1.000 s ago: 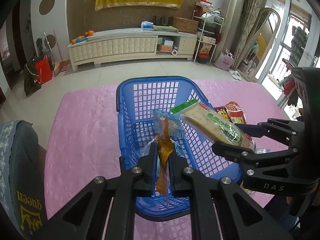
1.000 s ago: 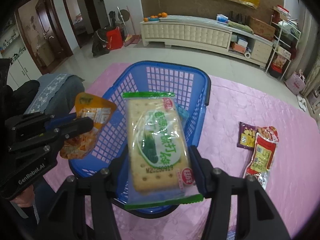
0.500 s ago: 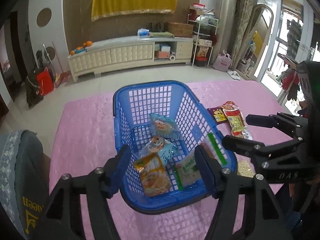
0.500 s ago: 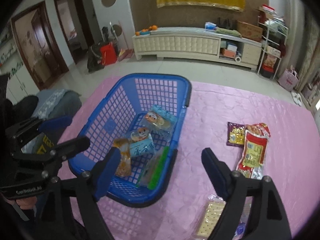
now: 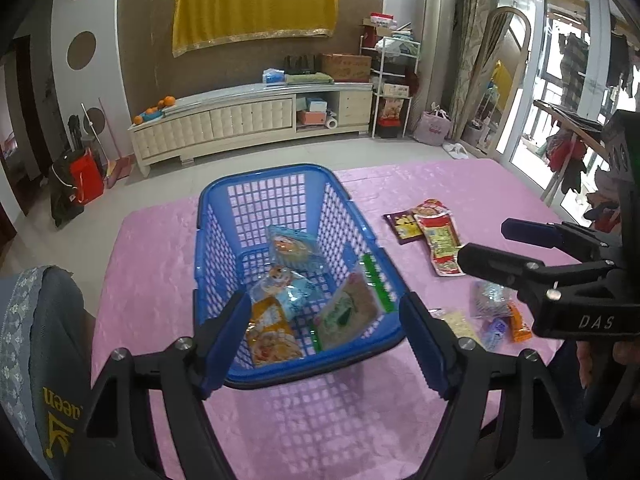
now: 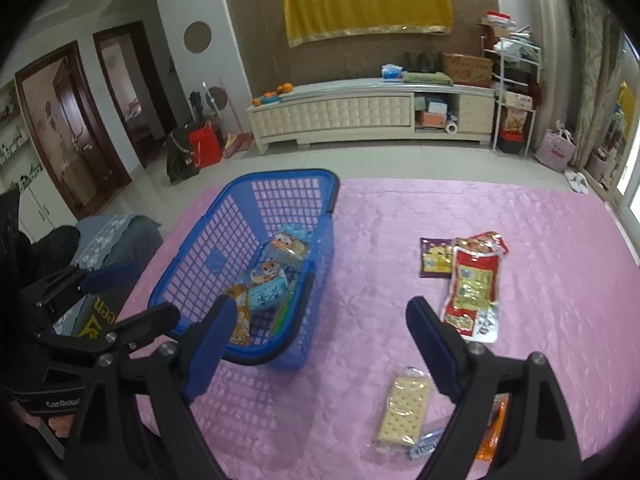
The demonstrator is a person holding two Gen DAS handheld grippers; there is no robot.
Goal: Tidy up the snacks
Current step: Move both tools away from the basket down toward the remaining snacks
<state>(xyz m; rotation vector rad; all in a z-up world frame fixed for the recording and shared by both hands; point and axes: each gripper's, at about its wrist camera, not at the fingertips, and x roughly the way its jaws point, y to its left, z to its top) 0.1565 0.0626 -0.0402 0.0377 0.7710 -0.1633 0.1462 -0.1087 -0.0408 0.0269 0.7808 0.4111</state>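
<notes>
A blue plastic basket (image 5: 280, 170) (image 6: 288, 174) stands on the pink table cover. Inside lie an orange snack packet (image 5: 270, 336), a green-edged cracker pack (image 5: 348, 314) and two light-blue packets (image 5: 290, 246). My left gripper (image 5: 322, 308) hangs above the basket's near end, its jaws opening with nothing between them. My right gripper (image 6: 320, 308) stands open and empty over the cover just right of the basket. Loose snacks lie on the cover: a red packet (image 6: 474, 280), a purple packet (image 6: 434, 258), a clear cracker pack (image 6: 404, 406) and small wrapped pieces (image 5: 492, 308).
A grey cushioned seat back (image 5: 40, 340) stands at the table's left edge. The right gripper (image 5: 486, 242) shows at the right of the left wrist view, the left gripper (image 6: 148, 292) at the left of the right wrist view. A long cabinet (image 5: 248, 120) lines the far wall.
Both grippers have opened. The orange packet and the green-edged cracker pack have dropped into the basket. Both grippers have drawn back from it, and the right one has shifted right.
</notes>
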